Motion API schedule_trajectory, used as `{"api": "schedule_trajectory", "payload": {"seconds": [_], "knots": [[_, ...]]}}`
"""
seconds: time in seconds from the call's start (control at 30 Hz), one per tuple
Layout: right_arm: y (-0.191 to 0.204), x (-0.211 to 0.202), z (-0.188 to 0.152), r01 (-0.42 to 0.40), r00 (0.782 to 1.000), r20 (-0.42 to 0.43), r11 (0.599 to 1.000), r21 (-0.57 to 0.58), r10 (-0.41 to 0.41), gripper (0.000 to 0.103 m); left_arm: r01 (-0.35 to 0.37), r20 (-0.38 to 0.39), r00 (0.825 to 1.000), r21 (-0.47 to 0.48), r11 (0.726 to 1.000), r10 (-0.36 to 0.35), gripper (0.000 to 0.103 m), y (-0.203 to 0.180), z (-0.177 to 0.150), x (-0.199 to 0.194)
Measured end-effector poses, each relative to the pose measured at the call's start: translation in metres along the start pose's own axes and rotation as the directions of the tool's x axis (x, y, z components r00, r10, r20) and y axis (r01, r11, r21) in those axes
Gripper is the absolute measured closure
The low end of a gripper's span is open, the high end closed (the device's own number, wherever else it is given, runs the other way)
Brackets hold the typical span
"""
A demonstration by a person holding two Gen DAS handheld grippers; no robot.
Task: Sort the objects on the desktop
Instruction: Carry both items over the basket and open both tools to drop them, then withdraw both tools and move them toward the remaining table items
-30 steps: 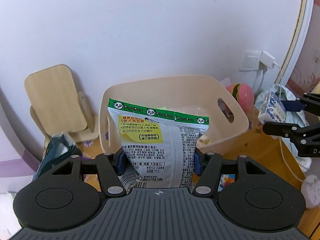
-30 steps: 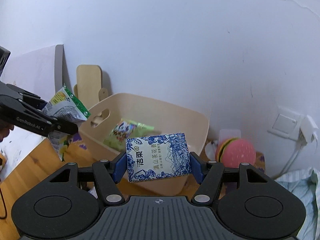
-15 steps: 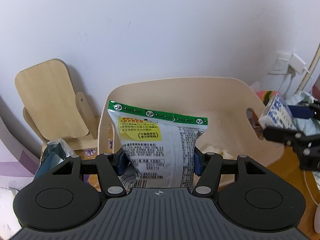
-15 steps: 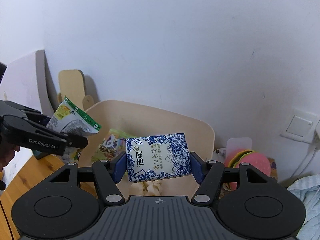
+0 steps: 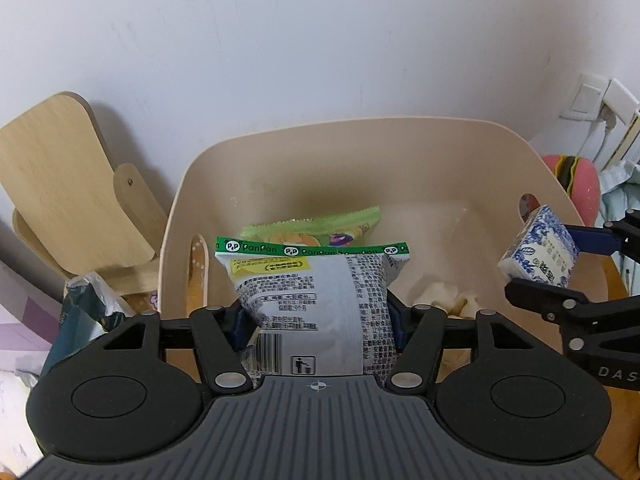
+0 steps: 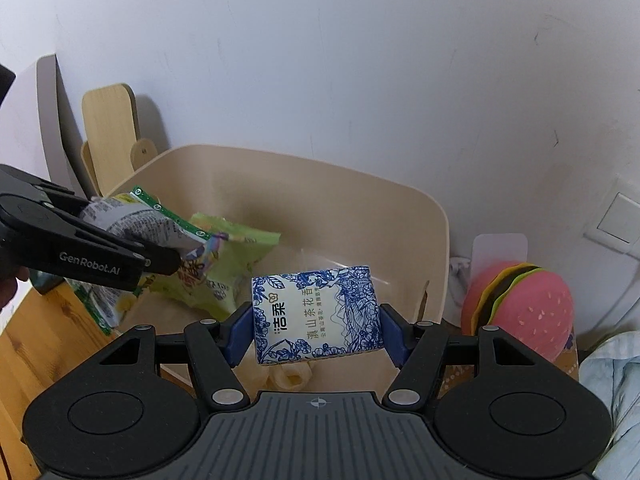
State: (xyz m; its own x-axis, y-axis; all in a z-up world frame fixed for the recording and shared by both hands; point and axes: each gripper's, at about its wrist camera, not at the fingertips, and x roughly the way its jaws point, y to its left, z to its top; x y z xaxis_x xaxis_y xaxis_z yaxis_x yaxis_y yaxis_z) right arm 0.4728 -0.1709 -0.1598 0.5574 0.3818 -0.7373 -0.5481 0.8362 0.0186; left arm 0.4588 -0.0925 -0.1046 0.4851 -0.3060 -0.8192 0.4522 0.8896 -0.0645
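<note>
right gripper [image 6: 318, 322] jaws opening, blue-white tissue pack [image 6: 317, 317] between the pads, still touching both. beige bin [image 6: 434, 220] beyond the fingertips, green snack bag [image 6: 224, 264] inside it. left gripper [image 6: 162, 260] off to the left finger's side with a grey snack packet [image 6: 132, 220].

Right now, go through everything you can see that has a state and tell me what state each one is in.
left gripper: jaws opening, snack bag between them, over the bin
right gripper: jaws opening, tissue pack between them, over the bin
snack bag: upright, sealed
tissue pack: tilted, wrapped
beige bin: open-topped, partly filled
green packet: lying in the bin
wall plug: plugged in
</note>
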Motion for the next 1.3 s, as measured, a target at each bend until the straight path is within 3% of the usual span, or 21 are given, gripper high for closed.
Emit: {"api": "schedule_trajectory", "payload": {"seconds": [0.07, 0.27, 0.57, 0.87, 1.07, 1.13, 1.3], "knots": [[0.000, 0.003, 0.000, 0.006, 1.000, 0.002, 1.000, 0.000, -0.006, 0.031, -0.005, -0.008, 1.000, -0.017, 1.000, 0.005, 0.033, 0.001, 0.001, 0.000], [0.004, -0.004, 0.003, 0.008, 0.999, 0.037, 1.000, 0.009, -0.009, 0.015, -0.002, -0.008, 1.000, -0.084, 0.996, 0.002, 0.029, 0.012, -0.001, -0.006], [0.002, -0.030, 0.001, 0.023, 0.996, 0.084, 1.000, 0.019, -0.025, 0.009, -0.004, 0.058, 0.998, -0.086, 0.996, 0.009, 0.027, 0.025, -0.007, -0.033], [0.007, -0.063, -0.016, 0.023, 0.991, 0.130, 0.999, 0.030, -0.026, 0.004, 0.028, 0.145, 0.989, -0.074, 0.997, -0.017, 0.026, 0.038, -0.045, -0.075], [0.008, -0.079, -0.040, 0.037, 0.992, 0.117, 0.999, 0.024, -0.039, 0.001, 0.037, 0.115, 0.993, -0.001, 0.999, -0.037, 0.026, 0.043, -0.083, -0.092], [0.008, -0.082, -0.050, 0.040, 0.994, 0.102, 0.999, 0.026, -0.042, 0.001, 0.078, 0.082, 0.993, 0.075, 0.994, -0.084, 0.026, 0.044, -0.096, -0.092], [0.005, -0.084, -0.073, 0.044, 0.997, 0.066, 0.998, 0.045, -0.046, 0.000, 0.086, 0.018, 0.996, 0.094, 0.992, -0.088, 0.026, 0.048, -0.125, -0.090]]}}
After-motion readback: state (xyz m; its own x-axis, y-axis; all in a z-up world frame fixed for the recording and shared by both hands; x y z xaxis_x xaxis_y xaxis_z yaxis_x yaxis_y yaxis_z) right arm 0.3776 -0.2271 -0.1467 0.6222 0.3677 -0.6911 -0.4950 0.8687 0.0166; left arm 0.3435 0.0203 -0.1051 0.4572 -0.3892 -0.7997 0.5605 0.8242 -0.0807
